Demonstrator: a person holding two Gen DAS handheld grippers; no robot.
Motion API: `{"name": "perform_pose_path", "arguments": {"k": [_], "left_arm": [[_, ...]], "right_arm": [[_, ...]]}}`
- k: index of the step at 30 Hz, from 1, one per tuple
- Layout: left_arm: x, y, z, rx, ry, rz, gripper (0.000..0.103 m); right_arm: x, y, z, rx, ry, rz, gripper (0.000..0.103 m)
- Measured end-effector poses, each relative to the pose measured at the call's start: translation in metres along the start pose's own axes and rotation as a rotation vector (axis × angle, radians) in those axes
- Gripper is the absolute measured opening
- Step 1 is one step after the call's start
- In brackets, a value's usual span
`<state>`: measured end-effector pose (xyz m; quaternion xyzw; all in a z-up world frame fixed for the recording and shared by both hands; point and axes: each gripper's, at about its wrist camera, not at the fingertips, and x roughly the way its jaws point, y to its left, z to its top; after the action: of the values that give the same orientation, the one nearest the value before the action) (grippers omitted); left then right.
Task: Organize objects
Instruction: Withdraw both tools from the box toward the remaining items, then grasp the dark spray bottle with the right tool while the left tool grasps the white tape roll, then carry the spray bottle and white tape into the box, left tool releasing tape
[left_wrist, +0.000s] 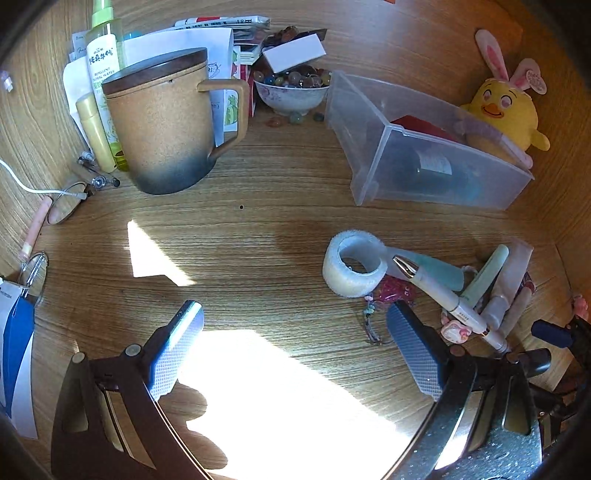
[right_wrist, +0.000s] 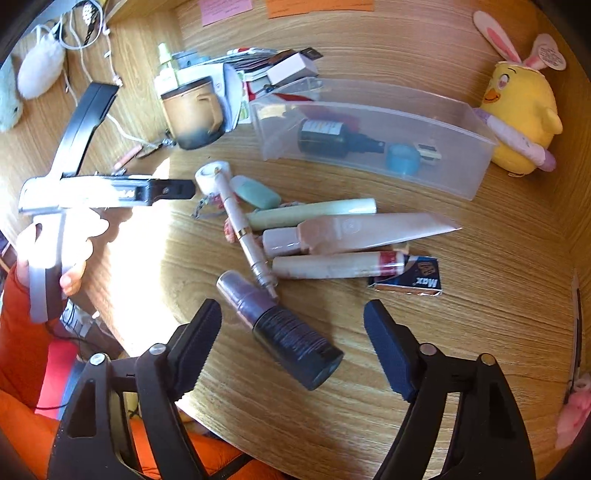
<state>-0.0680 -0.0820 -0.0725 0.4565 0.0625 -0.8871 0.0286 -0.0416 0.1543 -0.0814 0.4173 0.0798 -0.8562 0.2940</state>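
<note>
A clear plastic bin (right_wrist: 461, 177) stands at the back of the wooden desk and holds a dark bottle (right_wrist: 325, 138) and a blue cap (right_wrist: 403, 158); it also shows in the left wrist view (left_wrist: 373, 122). In front lies a heap: white tape roll (left_wrist: 351, 264), white pen (right_wrist: 245, 236), green tube (right_wrist: 314, 212), pink tube (right_wrist: 362, 230), cream tube (right_wrist: 332, 267), blue packet (right_wrist: 410, 278). A dark bottle with a purple cap (right_wrist: 284, 328) lies between the fingers of my open right gripper (right_wrist: 291, 343). My left gripper (left_wrist: 295, 350) is open and empty over bare desk, left of the heap.
A tan lidded mug (left_wrist: 166, 125) stands at the back left beside a spray bottle (left_wrist: 103, 66), papers and a bowl of beads (left_wrist: 291, 88). A yellow chick plush (left_wrist: 506, 110) sits behind the bin. Glasses (left_wrist: 70, 199) and cables lie at the far left.
</note>
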Motion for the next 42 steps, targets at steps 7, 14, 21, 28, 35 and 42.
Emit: {"name": "perform_pose_path", "arguments": {"k": [7, 14, 21, 28, 35, 42], "left_arm": [[0.012, -0.007, 0.011, 0.020, 0.005, -0.012, 0.101], [0.021, -0.009, 0.022, 0.021, 0.004, -0.022, 0.084], [0.024, -0.014, 0.027, 0.027, -0.019, -0.030, 0.064], [0.024, -0.015, 0.031, 0.032, -0.028, -0.019, 0.038], [0.011, -0.011, 0.028, 0.023, -0.064, -0.014, 0.038], [-0.007, -0.011, 0.025, 0.013, -0.108, -0.017, 0.038]], "right_arm": [[0.004, 0.000, -0.004, -0.003, 0.017, 0.018, 0.040], [0.000, 0.003, -0.003, -0.026, 0.000, -0.006, 0.026], [-0.001, -0.002, -0.005, -0.016, 0.000, -0.016, 0.024], [-0.007, -0.009, -0.009, 0.000, -0.009, -0.022, 0.024], [-0.012, -0.007, -0.012, 0.001, -0.026, -0.003, 0.023], [-0.021, -0.004, -0.006, -0.020, -0.058, 0.003, 0.023]]}}
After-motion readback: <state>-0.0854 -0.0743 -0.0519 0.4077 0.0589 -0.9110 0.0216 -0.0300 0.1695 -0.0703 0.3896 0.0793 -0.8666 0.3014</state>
